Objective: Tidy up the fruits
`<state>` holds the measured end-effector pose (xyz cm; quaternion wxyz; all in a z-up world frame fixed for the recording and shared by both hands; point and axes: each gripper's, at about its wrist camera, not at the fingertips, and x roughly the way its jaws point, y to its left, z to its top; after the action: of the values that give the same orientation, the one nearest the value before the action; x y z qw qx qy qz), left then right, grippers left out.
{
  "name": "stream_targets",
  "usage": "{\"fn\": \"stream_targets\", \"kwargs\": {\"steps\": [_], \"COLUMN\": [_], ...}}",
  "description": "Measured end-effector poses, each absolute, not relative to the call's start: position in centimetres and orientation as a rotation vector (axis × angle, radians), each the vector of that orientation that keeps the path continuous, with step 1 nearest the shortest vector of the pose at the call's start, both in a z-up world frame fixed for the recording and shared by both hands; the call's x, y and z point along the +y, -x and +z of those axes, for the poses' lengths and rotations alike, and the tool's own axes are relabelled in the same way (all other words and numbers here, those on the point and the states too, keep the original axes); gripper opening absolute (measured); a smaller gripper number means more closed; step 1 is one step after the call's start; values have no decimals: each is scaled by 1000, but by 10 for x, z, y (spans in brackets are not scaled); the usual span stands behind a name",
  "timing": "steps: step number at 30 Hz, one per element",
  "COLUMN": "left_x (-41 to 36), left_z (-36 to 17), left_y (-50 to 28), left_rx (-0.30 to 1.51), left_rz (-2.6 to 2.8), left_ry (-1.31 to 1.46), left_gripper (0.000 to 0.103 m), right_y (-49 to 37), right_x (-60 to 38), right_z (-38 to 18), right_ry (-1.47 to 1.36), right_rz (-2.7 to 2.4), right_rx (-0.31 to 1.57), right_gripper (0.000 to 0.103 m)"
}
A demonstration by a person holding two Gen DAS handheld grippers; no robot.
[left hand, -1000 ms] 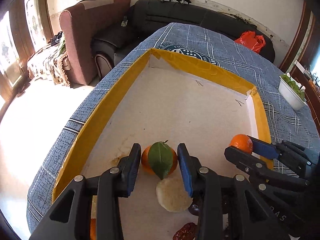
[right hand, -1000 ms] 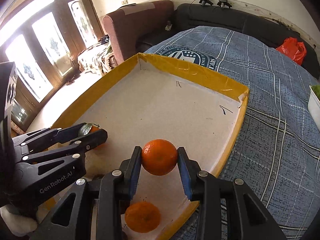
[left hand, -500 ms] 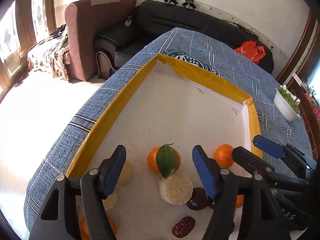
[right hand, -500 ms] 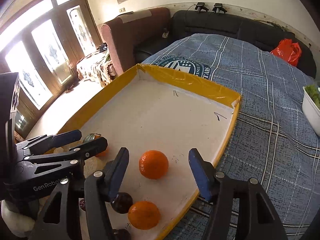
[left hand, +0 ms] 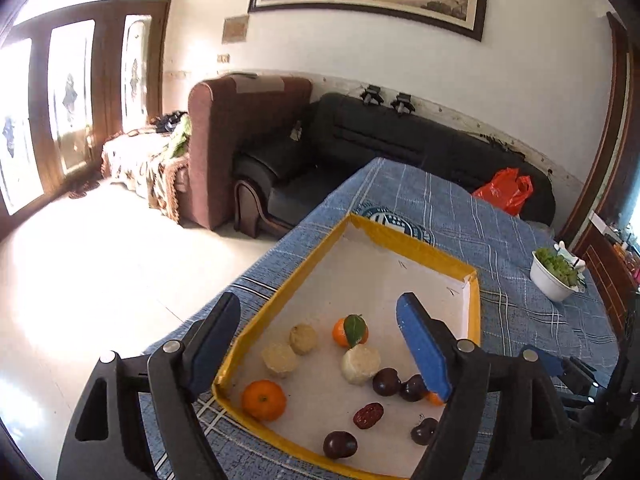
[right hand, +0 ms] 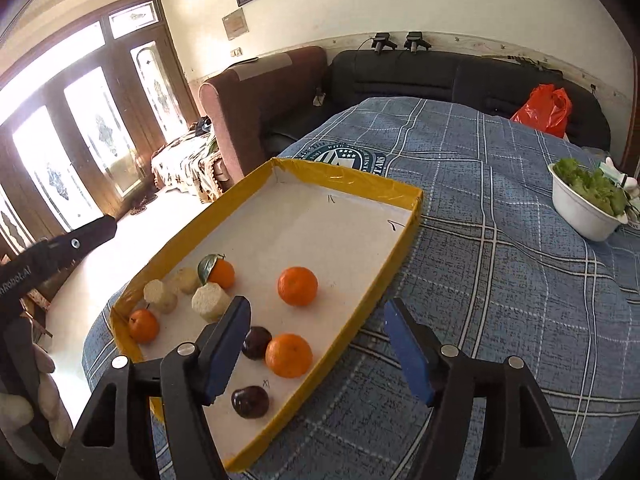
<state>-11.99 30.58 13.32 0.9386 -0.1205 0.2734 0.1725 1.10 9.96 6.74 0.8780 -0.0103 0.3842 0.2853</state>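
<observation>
Centrally, a blue plaid tablecloth (right hand: 500, 280) covered the table, and a shallow yellow-rimmed tray with a white floor (right hand: 348, 184) lay on it at mid-frame. At lower frame, the black left gripper with blue pads (left hand: 316, 344) and the black right gripper with blue pads (right hand: 316, 348) both stood released, jaws wide, grasping nothing. At right, a white bowl of green leaves (right hand: 584, 208) sat apart from the tray. Within the tray's near half lay the fruits: a large orange tangerine (right hand: 297, 286), a second tangerine (right hand: 289, 355) touching a dark plum (right hand: 256, 342), a leafed tangerine (left hand: 350, 331), pale cylindrical pieces (left hand: 360, 365), and one wrinkled red date (left hand: 368, 415).
</observation>
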Motion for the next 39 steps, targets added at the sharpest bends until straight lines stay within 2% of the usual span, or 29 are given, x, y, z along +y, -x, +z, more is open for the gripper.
{"fn": "stream_targets", "kwargs": {"steps": [7, 11, 14, 17, 23, 26, 39], "left_x": [254, 223, 214, 212, 220, 223, 199], "left_z": [165, 176, 176, 166, 112, 88, 69], "left_y": [199, 247, 266, 261, 206, 199, 190], "left_rx": [261, 68, 7, 78, 452, 551, 648], "left_rz": [581, 677, 675, 662, 609, 579, 535], "left_ry": [88, 49, 78, 125, 163, 229, 140], "left_gripper": [102, 103, 103, 103, 103, 103, 103], "right_y": [28, 47, 62, 74, 91, 98, 103], "right_x": [67, 51, 42, 38, 36, 38, 38], "right_z": [61, 62, 60, 56, 48, 46, 35], "right_ry": [-16, -32, -45, -46, -49, -36, -14], "right_rz": [578, 556, 554, 565, 605, 608, 584], "right_rx": [787, 751, 733, 727, 735, 734, 758], "right_gripper": [76, 78, 80, 80, 81, 82, 83]}}
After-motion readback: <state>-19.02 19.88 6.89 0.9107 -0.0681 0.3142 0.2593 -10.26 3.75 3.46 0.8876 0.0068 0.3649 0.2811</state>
